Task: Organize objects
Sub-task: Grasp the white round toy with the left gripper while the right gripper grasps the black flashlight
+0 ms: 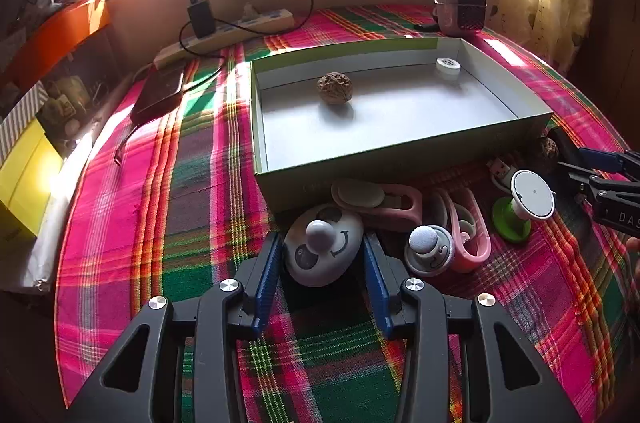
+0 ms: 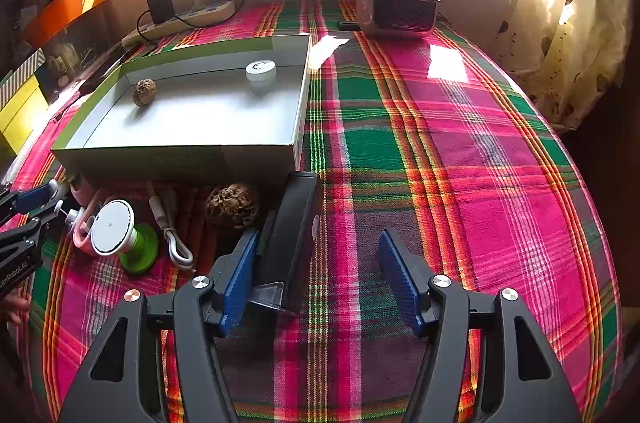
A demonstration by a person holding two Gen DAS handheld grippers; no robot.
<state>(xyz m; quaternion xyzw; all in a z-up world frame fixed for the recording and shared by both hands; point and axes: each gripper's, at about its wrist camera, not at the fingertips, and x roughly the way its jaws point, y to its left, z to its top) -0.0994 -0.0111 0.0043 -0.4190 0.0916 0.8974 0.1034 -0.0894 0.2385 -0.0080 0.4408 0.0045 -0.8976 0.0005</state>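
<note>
The sorting looks to be in its early part: the open box [image 1: 400,151] on the plaid-covered worktop [image 2: 460,143] holds only two things so far, a walnut [image 1: 335,87] near the middle of its far side and a small white round cap [image 1: 447,66] in its far right corner, with most of its floor bare. The bulk of the job, as I judge it, is still lying in a row just in front of the box's near wall. The left claw [image 1: 323,271] stands open around a white egg-shaped toy with a smiling face [image 1: 320,249]; the blue pads flank it closely but I cannot see that they press on it, so it reads as not yet gripped. Just beside it to the right sit a smaller round toy with a knob [image 1: 427,249], pink clips [image 1: 468,231], a green-and-white spool [image 1: 524,207], a white cable [image 2: 172,235] and a second walnut [image 2: 232,205]. The right claw [image 2: 320,279] is wide open too — a black stapler-like object [image 2: 296,231] lies against its left pad, the right pad well clear of it, so nothing is held there. Seven or so pieces remain outside the box; the egg toy seems the next to go in.
</note>
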